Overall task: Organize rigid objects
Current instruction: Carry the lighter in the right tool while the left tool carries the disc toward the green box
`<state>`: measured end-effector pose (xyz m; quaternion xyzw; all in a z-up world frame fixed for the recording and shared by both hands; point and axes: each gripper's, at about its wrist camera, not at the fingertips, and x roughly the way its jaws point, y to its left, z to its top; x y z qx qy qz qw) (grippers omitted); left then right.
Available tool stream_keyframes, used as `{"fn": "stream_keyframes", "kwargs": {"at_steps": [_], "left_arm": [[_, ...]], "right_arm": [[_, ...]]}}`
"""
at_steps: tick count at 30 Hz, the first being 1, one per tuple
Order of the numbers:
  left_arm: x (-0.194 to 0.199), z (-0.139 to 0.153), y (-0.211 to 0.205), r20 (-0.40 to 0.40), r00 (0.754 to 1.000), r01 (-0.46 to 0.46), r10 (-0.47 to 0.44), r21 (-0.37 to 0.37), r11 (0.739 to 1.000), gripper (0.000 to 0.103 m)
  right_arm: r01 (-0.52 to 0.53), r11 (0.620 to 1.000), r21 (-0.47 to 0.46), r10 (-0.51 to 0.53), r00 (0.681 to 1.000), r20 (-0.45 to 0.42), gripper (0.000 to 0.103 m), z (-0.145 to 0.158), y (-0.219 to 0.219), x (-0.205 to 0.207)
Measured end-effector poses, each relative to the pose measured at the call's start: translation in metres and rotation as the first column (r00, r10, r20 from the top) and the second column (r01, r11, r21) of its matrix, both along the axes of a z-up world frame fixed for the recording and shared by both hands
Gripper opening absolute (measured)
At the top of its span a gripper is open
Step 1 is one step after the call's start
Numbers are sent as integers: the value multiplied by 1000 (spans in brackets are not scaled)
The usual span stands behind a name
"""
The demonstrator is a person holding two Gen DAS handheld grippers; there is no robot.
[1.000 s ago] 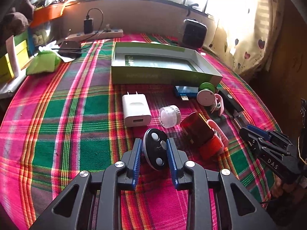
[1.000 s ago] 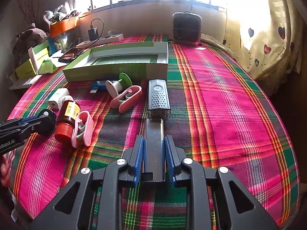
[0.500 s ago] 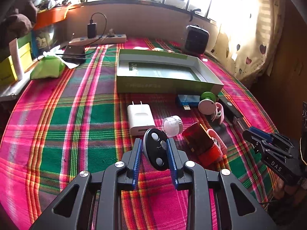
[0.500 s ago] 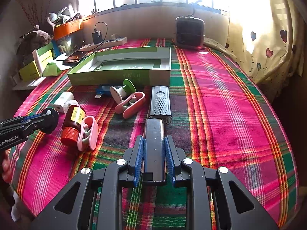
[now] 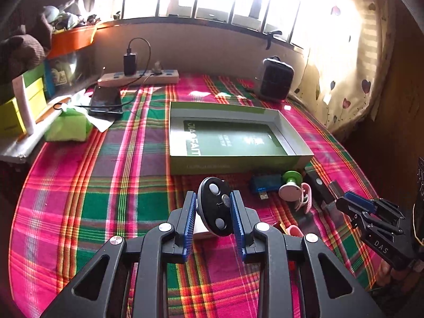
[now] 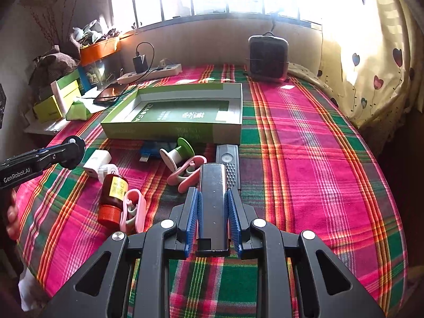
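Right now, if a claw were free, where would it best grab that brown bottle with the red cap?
The brown bottle lies on its side, so I'd come down from above and pinch across its labelled middle, where the round flanks are bare. I'd avoid the red cap end, because the pink clip lies close against it there.

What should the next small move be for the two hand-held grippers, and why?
Probably carry both forward to the open green box. The left hand-held gripper is shut on the black oval remote, the right hand-held gripper on the dark metal bar, both look lifted, and the box shows no loose items inside.
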<state>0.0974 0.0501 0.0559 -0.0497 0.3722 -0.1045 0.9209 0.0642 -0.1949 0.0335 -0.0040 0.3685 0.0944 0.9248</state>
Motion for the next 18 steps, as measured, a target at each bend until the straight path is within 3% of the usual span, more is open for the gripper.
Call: {"fn": "stream_keyframes", "kwargs": {"at_steps": [18], "left_arm": [[80, 2, 1, -25, 1000, -16, 16, 4, 1000, 25]], "right_arm": [[0, 1000, -4, 0, 1000, 5, 24, 21, -2, 80]]}}
